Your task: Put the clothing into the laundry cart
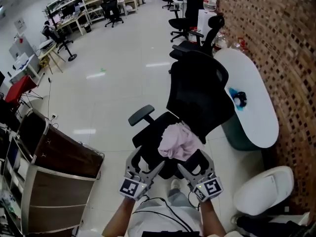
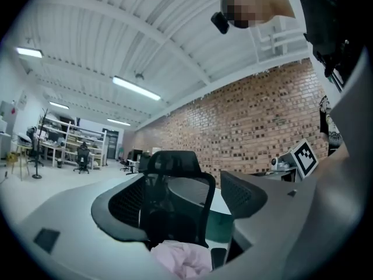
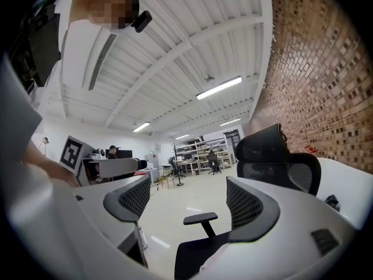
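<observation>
A crumpled pink garment (image 1: 178, 142) lies on the seat of a black office chair (image 1: 200, 95) in the middle of the head view. Both grippers hover just in front of it, near the seat's front edge. My left gripper (image 1: 145, 163) is open at the garment's lower left, and its own view shows the pink garment (image 2: 180, 258) low between the jaws, untouched. My right gripper (image 1: 197, 164) is open at the garment's lower right, with nothing between its fingers. The laundry cart (image 1: 59, 157), metal-framed with a dark brown liner, stands on the floor at the left.
A white oval table (image 1: 256, 117) with a small blue and black object (image 1: 239, 98) stands right of the chair, against a brick wall. A white rounded stool (image 1: 264, 189) sits at lower right. The chair's armrest (image 3: 200, 219) juts out left. More chairs and desks stand farther back.
</observation>
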Demonstrator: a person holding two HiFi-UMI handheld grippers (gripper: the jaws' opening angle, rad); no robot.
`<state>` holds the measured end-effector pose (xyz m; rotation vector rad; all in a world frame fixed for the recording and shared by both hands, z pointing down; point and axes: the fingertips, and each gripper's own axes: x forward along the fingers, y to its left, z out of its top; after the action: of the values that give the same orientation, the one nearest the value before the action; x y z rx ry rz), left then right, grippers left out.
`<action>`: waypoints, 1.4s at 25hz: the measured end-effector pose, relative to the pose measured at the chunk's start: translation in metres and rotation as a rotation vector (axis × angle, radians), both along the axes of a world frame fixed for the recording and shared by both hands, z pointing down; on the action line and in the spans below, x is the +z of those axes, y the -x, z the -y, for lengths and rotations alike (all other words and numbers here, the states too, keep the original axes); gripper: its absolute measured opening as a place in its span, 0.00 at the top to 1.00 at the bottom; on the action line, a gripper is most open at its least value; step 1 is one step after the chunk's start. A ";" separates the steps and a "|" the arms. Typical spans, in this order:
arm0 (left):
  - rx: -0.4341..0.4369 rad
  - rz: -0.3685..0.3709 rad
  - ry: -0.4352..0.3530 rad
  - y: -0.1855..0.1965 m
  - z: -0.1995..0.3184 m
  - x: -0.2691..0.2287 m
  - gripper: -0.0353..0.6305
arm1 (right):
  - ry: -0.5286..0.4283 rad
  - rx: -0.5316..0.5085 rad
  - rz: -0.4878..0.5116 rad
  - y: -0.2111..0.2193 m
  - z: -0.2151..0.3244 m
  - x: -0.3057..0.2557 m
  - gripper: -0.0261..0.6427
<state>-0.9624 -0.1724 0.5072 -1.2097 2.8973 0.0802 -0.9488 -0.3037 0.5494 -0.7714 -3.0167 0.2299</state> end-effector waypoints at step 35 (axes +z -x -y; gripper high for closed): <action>0.003 -0.281 0.100 0.248 0.026 0.241 0.37 | -0.434 0.039 -1.088 0.274 0.067 0.539 0.00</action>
<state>-1.2101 -0.1979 0.7479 -1.3169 3.1740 0.1146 -1.2224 -0.3706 1.0882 -0.3507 -1.9377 -0.0220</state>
